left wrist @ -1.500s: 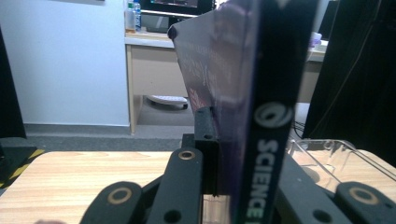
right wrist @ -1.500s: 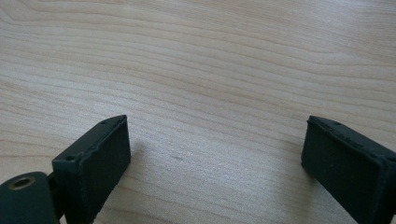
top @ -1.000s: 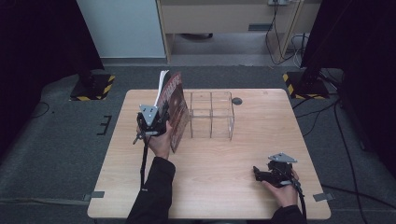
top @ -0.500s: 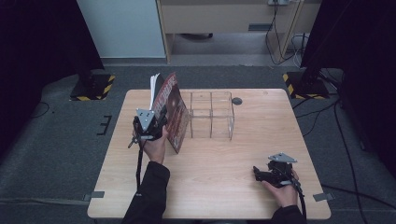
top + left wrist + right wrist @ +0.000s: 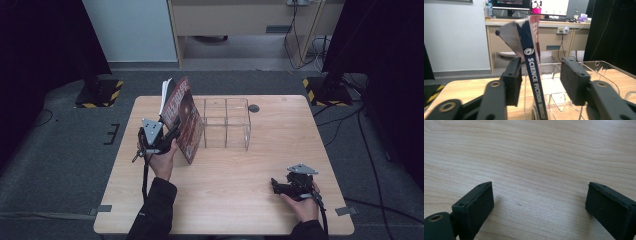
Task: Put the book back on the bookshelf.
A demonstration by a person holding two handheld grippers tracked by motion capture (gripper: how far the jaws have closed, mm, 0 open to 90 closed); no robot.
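Leaning tilted against the left end of a clear plastic rack (image 5: 227, 124), a book (image 5: 184, 120) stands on its lower edge on the counter (image 5: 230, 195), its loose pages fanning away at the top. In the left gripper view its dark blue spine (image 5: 534, 82) rises between the two pads, with a gap on each side. The left hand-held gripper (image 5: 170, 136) has just been opening, and its jaws stand apart around the spine without pressing it. Well apart, near the counter's front right corner, the right hand-held gripper (image 5: 276, 186) rests low over bare wood with its jaws wide apart.
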